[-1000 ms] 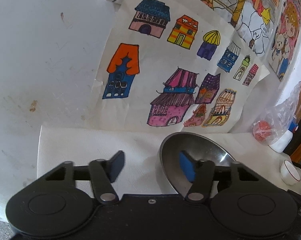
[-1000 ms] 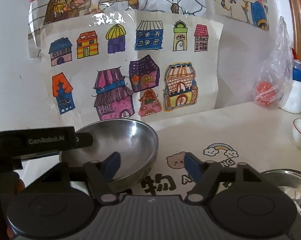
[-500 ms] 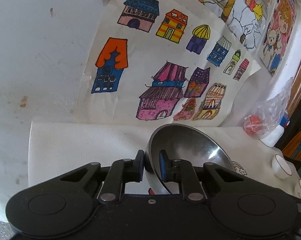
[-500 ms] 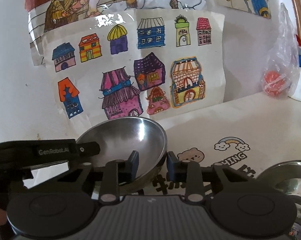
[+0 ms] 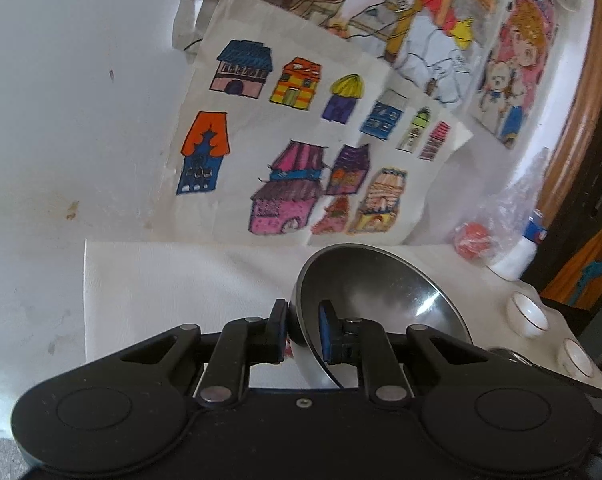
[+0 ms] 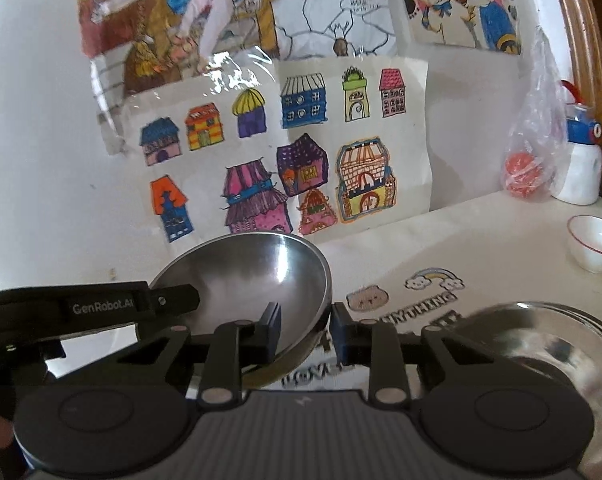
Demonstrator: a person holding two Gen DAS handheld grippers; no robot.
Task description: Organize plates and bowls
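A steel bowl [image 5: 381,296] fills the lower middle of the left wrist view, tilted with its inside facing right. My left gripper [image 5: 303,332] is shut on its near rim, one finger inside and one outside. In the right wrist view the same steel bowl [image 6: 245,276] sits left of centre. My right gripper [image 6: 305,334] is shut across its right rim. The left gripper's black body [image 6: 101,304] reaches in from the left and holds the opposite rim. More steel bowls [image 6: 541,344], blurred, lie at the lower right.
A white printed mat [image 6: 433,296] covers the table. Small white cups [image 6: 593,244] [image 5: 527,314] [image 5: 579,356] stand to the right. A plastic bag with a red item [image 6: 529,176] and a white bottle [image 6: 581,172] stand against the wall, which carries children's drawings [image 6: 301,160].
Both grippers went from open to shut on opposite rims of the steel bowl. The bowl has tilted and both views have shifted upward.
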